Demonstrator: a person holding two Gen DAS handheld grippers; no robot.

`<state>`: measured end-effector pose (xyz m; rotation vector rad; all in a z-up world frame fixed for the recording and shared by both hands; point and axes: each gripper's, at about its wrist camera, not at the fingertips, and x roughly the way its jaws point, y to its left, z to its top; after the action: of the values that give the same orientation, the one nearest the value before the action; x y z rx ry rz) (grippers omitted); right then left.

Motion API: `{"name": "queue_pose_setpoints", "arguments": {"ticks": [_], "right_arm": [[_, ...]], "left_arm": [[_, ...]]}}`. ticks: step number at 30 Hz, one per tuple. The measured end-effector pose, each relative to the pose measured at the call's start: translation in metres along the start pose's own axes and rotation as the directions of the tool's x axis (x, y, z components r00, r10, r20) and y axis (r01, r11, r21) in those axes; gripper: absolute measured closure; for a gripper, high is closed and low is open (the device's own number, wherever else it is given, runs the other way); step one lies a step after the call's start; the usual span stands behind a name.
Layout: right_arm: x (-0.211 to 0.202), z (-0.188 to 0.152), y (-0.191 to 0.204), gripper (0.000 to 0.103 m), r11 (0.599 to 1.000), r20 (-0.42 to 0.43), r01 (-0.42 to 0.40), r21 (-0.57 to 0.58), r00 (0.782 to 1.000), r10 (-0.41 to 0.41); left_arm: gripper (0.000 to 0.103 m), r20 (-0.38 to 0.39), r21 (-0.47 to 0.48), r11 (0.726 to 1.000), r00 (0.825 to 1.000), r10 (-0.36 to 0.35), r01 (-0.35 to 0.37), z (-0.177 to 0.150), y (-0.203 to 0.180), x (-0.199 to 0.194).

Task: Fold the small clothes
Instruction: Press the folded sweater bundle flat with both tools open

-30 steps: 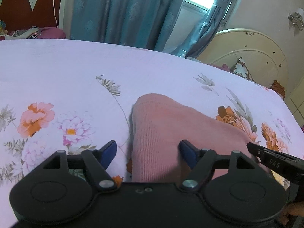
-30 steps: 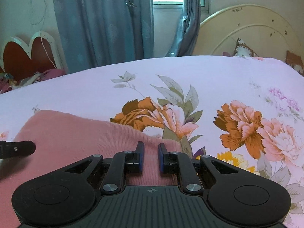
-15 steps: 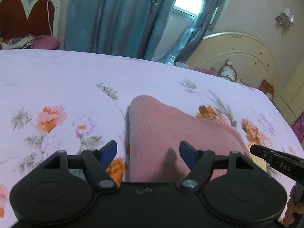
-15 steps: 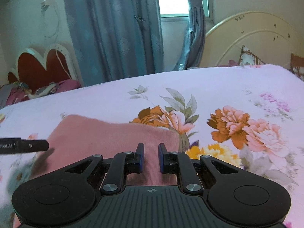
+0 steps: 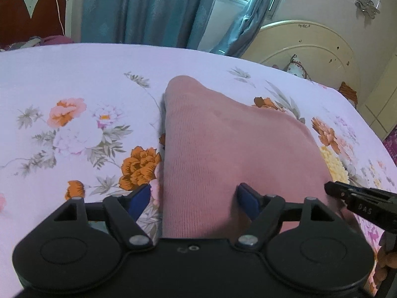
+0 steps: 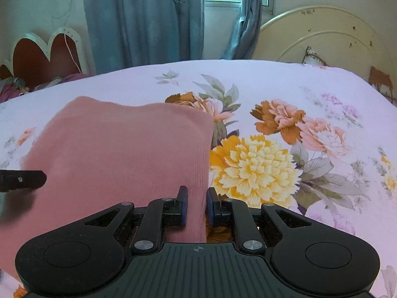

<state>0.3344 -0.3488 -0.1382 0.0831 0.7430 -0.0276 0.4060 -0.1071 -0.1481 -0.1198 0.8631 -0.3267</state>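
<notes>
The pink knit garment (image 5: 223, 144) lies on the floral bedsheet (image 5: 74, 79) in the centre of the left wrist view and at centre left of the right wrist view, already doubled into a compact, smooth-edged shape, so the folding looks largely done, with perhaps one last fold or a tidy-up left. The left gripper (image 5: 196, 196) has just been opening and stands wide astride the garment's near left edge, its pads clear of the cloth. The right gripper (image 6: 196, 204) is nearly closed at the garment's lower right edge; whether its pads pinch the cloth I cannot tell.
</notes>
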Motion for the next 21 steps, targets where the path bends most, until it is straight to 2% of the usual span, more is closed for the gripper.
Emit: {"name": "queue_pose_setpoints", "arguments": {"ticks": [4, 8, 13, 16, 21], "right_arm": [[-0.03, -0.008, -0.006, 0.089, 0.999, 0.022, -0.038, 0.008, 0.999, 0.037], [-0.052, -0.027, -0.008, 0.089, 0.999, -0.001, -0.043, -0.003, 0.999, 0.043], [-0.059, -0.051, -0.013, 0.089, 1.0, -0.033, -0.027, 0.004, 0.999, 0.028], [-0.058, -0.057, -0.016, 0.089, 0.999, -0.048, -0.025, 0.038, 0.998, 0.027], [-0.055, -0.063, -0.019, 0.089, 0.995, -0.067, -0.048, 0.086, 0.996, 0.054]], "left_arm": [[0.03, 0.004, 0.009, 1.0, 1.0, -0.023, 0.023, -0.007, 0.0, -0.02], [0.03, -0.01, 0.013, 0.999, 0.999, -0.036, 0.036, -0.021, 0.002, -0.032], [0.03, -0.081, 0.035, 0.999, 0.996, -0.032, 0.035, -0.047, 0.005, -0.026], [0.03, -0.064, 0.084, 0.996, 0.998, -0.017, 0.023, -0.055, 0.001, -0.028], [0.03, -0.074, 0.095, 0.995, 0.997, -0.018, 0.025, -0.054, 0.001, -0.028]]}}
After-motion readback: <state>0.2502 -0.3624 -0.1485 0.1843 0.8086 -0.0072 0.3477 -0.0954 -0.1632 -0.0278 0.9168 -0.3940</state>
